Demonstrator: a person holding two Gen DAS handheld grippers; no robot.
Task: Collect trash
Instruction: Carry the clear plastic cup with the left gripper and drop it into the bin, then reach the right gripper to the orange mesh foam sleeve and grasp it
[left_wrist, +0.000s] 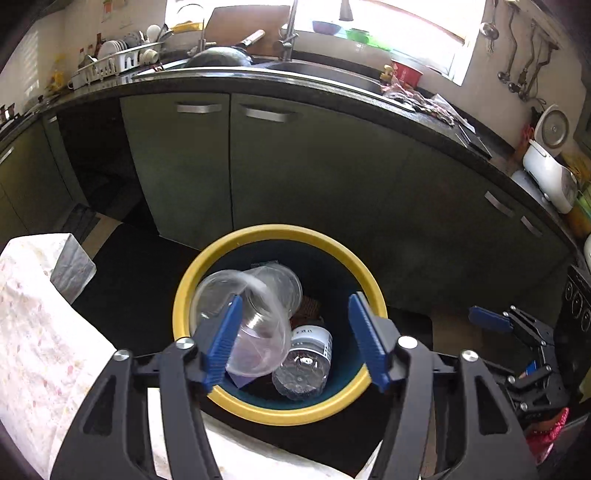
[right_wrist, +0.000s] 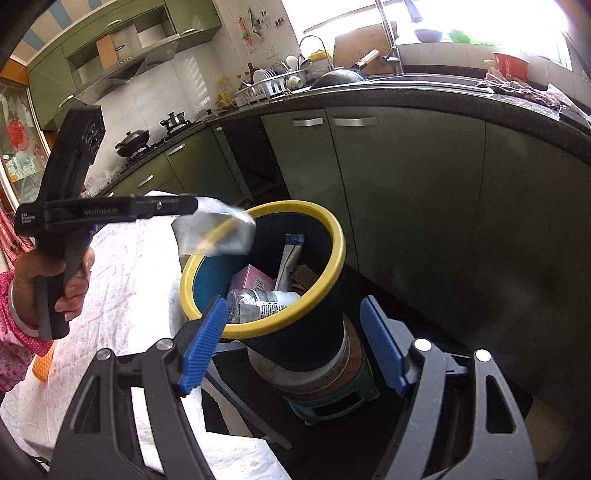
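The clear plastic cup (left_wrist: 255, 317) hangs right over the yellow-rimmed bin (left_wrist: 280, 411), mouth tilted toward 10 o'clock, touching only one finger of the spread-jawed left gripper (left_wrist: 295, 339); right gripper (right_wrist: 291, 347) empty, jaws spread.

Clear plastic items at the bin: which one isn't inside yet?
The clear cup: it sits above the yellow rim beside the left gripper, whose jaws are open. The labelled bottle already lies in the bin.

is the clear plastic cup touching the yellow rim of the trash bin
Apart. The right wrist view shows the clear plastic cup in the air above the trash bin, beyond the left gripper, with the yellow rim seen through it.
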